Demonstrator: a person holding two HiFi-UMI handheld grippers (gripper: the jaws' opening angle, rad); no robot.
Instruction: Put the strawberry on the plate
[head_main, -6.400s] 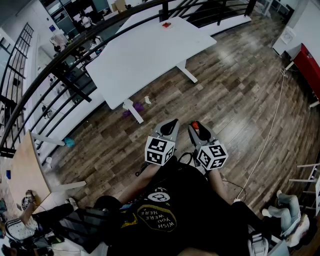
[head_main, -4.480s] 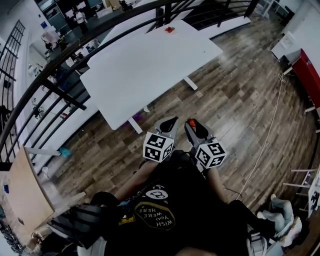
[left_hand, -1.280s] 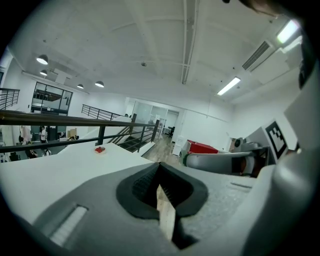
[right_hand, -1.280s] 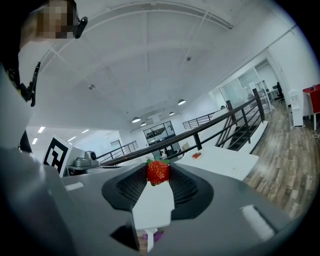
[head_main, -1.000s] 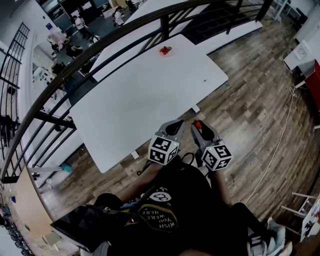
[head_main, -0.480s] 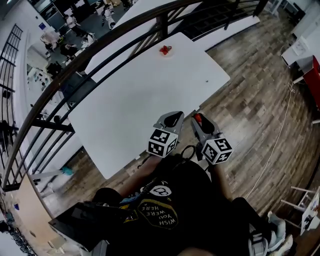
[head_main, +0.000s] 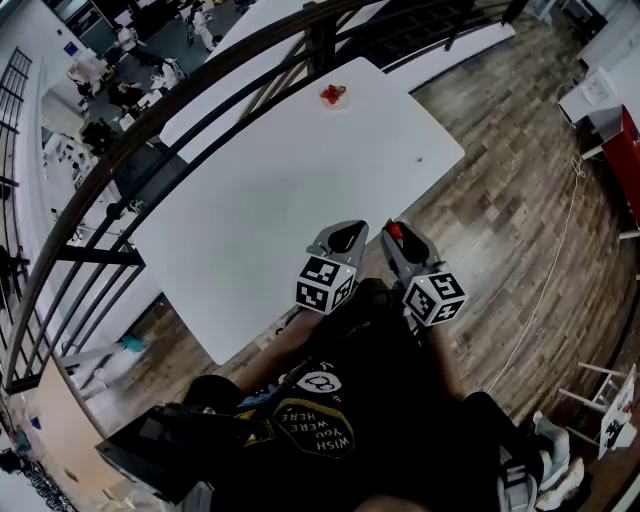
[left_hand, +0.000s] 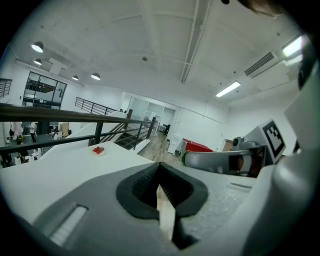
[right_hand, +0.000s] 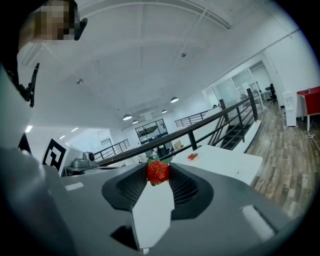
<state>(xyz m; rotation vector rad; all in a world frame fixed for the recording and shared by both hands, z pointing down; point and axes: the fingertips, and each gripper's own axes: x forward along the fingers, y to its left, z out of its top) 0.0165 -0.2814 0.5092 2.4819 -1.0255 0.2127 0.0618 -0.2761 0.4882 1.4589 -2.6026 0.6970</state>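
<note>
**Strawberry gripped, plate still far off**

The strawberry (right_hand: 158, 171) is pinched between the jaw tips of the right gripper (right_hand: 159, 181), leafy top up, over the near edge of a white table (head_main: 260, 190). The left gripper (left_hand: 160, 174) has its jaws pressed together with nothing between them. The small plate (left_hand: 99, 153), with something red on it, lies at the table's far end by a dark railing (head_main: 200, 95), well apart from both grippers. The pickup looks done. The carry across and the release are left.

Shirt (head_main: 322, 428): "WISH YOU WERE HERE"
</note>
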